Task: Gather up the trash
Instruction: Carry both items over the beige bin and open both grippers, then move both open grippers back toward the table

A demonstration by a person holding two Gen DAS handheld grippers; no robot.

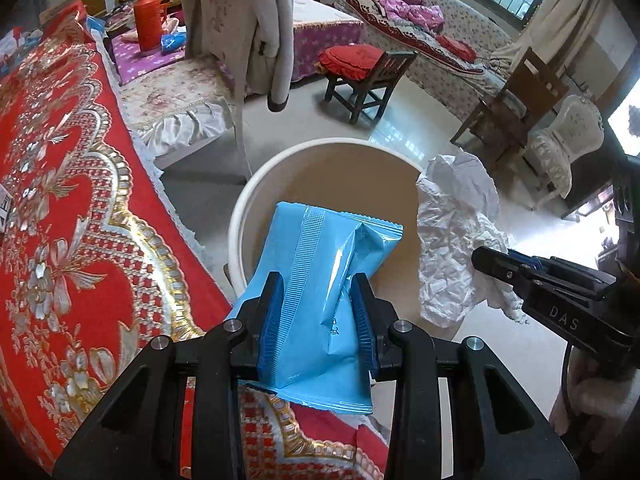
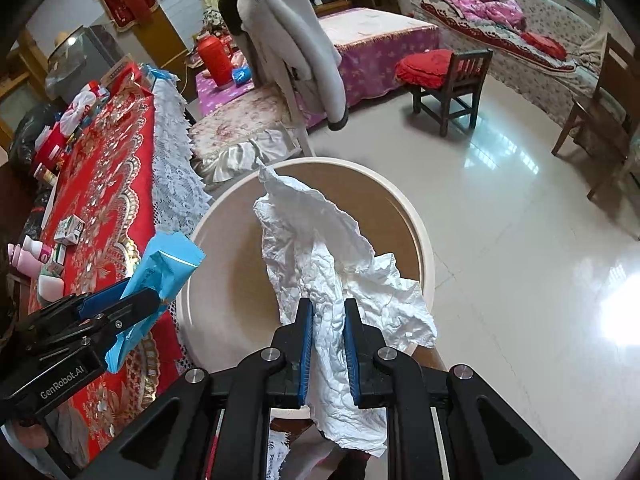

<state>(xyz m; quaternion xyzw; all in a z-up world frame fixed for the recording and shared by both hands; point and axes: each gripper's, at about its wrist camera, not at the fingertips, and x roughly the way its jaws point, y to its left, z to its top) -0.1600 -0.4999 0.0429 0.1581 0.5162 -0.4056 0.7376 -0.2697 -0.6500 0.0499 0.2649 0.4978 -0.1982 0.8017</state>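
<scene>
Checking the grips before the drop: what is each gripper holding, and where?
Left gripper pinches the blue plastic snack wrapper across its middle; right gripper clamps the crumpled white paper near its lower end.

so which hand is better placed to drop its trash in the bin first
Right, probably. Its gripper holds the tissue over the bin; the left gripper's wrapper hangs nearer the rim.

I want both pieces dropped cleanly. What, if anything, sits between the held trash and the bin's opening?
Nothing visible does. The blue wrapper in the left claw and the crumpled tissue in the right claw both hang over the open bin.
</scene>
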